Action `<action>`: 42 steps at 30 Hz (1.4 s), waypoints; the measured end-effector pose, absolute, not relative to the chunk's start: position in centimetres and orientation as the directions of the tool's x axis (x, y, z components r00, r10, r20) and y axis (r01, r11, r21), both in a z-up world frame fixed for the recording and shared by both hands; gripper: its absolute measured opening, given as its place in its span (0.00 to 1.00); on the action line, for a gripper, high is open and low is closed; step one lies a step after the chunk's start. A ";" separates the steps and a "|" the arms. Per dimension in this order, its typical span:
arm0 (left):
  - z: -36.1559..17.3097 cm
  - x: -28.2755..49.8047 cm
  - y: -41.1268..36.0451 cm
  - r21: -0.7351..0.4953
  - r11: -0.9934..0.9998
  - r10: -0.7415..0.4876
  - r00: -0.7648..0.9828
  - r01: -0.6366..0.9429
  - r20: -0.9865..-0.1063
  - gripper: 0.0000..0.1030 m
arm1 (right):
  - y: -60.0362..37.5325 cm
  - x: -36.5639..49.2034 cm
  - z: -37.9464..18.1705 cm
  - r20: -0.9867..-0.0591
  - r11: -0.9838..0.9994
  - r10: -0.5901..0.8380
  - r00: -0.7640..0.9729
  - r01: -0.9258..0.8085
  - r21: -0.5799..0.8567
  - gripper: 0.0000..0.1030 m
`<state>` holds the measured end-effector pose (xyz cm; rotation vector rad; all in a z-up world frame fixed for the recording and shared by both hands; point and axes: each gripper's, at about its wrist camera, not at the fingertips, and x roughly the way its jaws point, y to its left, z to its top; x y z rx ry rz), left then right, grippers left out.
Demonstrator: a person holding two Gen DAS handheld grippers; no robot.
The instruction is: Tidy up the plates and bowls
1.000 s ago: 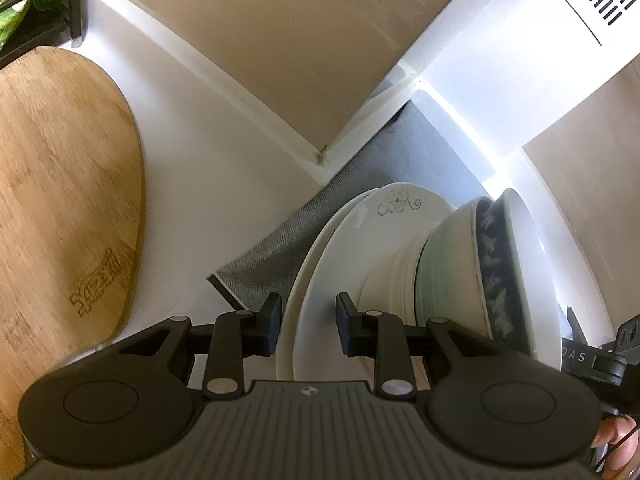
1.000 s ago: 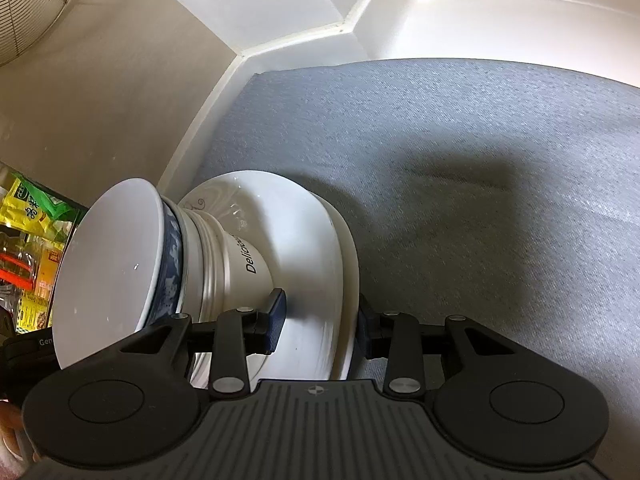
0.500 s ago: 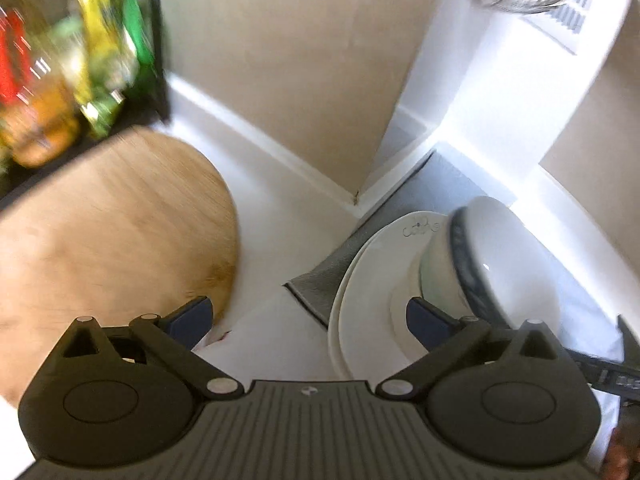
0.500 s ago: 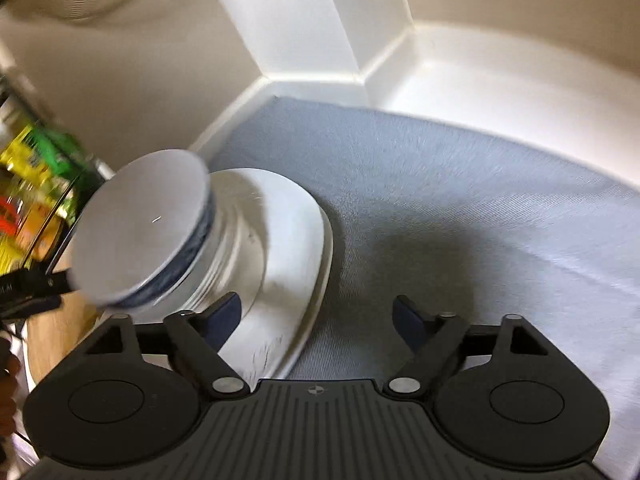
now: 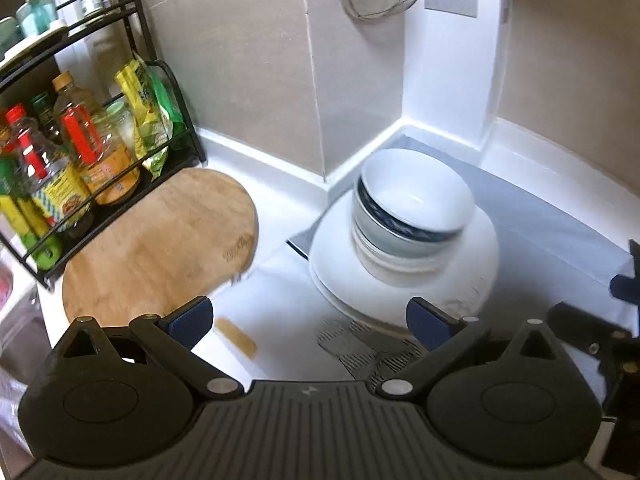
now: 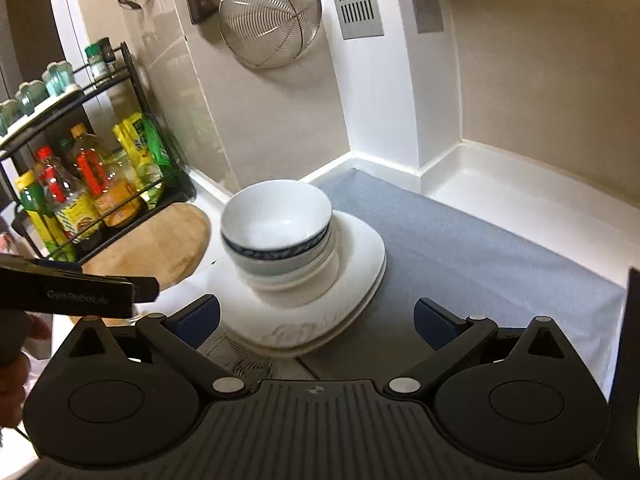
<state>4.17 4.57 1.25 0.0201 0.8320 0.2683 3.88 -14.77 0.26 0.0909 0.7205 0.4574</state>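
A stack of bowls (image 5: 416,196) stands on the white plates (image 5: 404,284) at the left end of a grey mat (image 5: 552,220). The top bowl is white and the one under it has a dark blue band. My left gripper (image 5: 308,318) hangs open above and in front of the plates' near rim, with nothing between its fingers. In the right wrist view the same bowls (image 6: 276,216) and plates (image 6: 356,260) lie ahead. The jaws of my right gripper (image 6: 318,316) are opening wide, held above the plates' near edge without touching them.
A round wooden board (image 5: 160,240) lies left of the plates, in front of a black rack of bottles (image 5: 80,152). A wire strainer (image 6: 270,12) hangs on the wall. A striped cloth (image 5: 360,344) lies under the plates' near edge. The mat (image 6: 480,248) stretches right.
Both grippers were shut on the plates' rim a second ago. They have let go, opened wide, and drawn back and up, so the whole stack now shows sitting on the mat.
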 end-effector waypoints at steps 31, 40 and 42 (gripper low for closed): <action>1.7 0.9 4.1 0.135 0.983 0.185 0.678 -0.126 -0.711 1.00 | -12.9 -0.4 0.4 -0.655 0.948 0.315 0.687 -0.260 0.184 1.00; 1.4 1.0 4.6 0.123 0.985 0.175 0.667 -0.124 -0.724 1.00 | -12.1 -0.3 0.4 -0.660 0.949 0.310 0.684 -0.267 0.169 1.00; 1.4 1.1 4.6 0.125 0.985 0.175 0.666 -0.122 -0.725 1.00 | -12.0 -0.3 0.4 -0.661 0.949 0.308 0.684 -0.267 0.166 1.00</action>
